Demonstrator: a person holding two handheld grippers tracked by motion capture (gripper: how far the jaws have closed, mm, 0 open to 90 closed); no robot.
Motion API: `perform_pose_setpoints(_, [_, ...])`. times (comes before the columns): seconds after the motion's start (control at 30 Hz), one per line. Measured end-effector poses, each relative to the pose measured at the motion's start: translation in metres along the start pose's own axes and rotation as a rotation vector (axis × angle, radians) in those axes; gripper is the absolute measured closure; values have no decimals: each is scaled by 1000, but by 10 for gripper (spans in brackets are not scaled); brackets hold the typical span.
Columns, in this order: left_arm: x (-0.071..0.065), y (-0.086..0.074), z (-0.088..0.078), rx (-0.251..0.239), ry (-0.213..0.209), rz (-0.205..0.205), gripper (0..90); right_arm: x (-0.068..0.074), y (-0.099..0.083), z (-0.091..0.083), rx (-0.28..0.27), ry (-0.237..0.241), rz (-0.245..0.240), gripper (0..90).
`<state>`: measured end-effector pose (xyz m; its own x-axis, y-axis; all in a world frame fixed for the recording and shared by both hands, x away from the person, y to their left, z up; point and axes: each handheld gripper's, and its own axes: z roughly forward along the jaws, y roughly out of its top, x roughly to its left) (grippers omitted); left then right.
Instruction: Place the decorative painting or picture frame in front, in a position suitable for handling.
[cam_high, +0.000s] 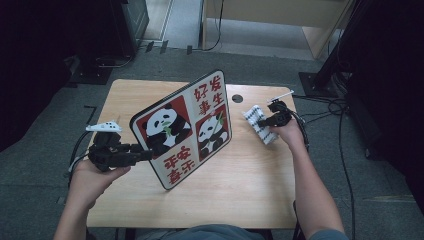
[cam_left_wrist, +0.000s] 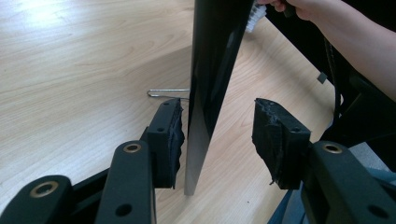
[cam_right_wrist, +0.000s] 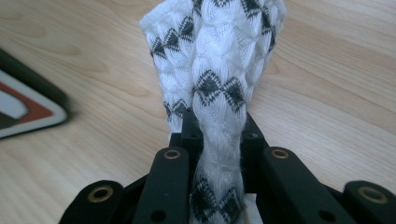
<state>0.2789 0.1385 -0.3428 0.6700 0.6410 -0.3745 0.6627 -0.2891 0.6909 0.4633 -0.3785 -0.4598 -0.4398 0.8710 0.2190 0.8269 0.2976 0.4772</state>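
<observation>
A wooden table (cam_high: 250, 175) lies under both your grippers. A large panda-printed board (cam_high: 187, 127) stands tilted on its lower edge, its left rim passing between the jaws of your left gripper (cam_left_wrist: 217, 140): one pad sits against the board's back while the other stands apart from its face, so the grip is not yet made. Bring that free pad squarely onto the face before you rely on it. Your right gripper (cam_right_wrist: 217, 144) is clamped tight on a white, black-patterned cloth (cam_right_wrist: 219, 60), bunched just ahead of its jaws; lift it clear, then wipe the board's face.
</observation>
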Motion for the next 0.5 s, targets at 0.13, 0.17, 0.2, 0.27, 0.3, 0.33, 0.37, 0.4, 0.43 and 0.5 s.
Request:
perform_pose_setpoints(0.13, [2, -1, 2, -14, -8, -2, 546, 8, 2, -8, -26, 45, -12, 792])
perform_pose_setpoints(0.17, [2, -1, 2, -15, -10, -4, 548, 11, 2, -10, -33, 51, -14, 791])
perform_pose_setpoints(0.2, [3, -1, 3, -15, -11, -1, 550, 14, 3, -12, -42, 59, -14, 790])
perform_pose_setpoints(0.27, [3, -1, 3, -18, -10, -2, 555, 18, 3, -16, -53, 70, -21, 789])
perform_pose_setpoints(0.3, [3, -1, 4, -18, -12, -1, 557, 20, 3, -18, -58, 74, -28, 789])
perform_pose_setpoints(0.33, [3, -1, 5, -21, -12, 0, 559, 22, 3, -19, -61, 78, -30, 788])
perform_pose_setpoints(0.37, [3, -1, 5, -21, -12, 0, 563, 24, 4, -21, -64, 80, -32, 788])
perform_pose_setpoints(0.4, [3, 0, 5, -22, -14, 2, 564, 24, 4, -21, -64, 80, -32, 788])
perform_pose_setpoints(0.43, [3, 0, 6, -25, -14, 5, 568, 28, 4, -25, -74, 88, -42, 786])
perform_pose_setpoints(0.5, [3, 0, 6, -24, -13, 9, 582, 32, 5, -28, -91, 97, -55, 785])
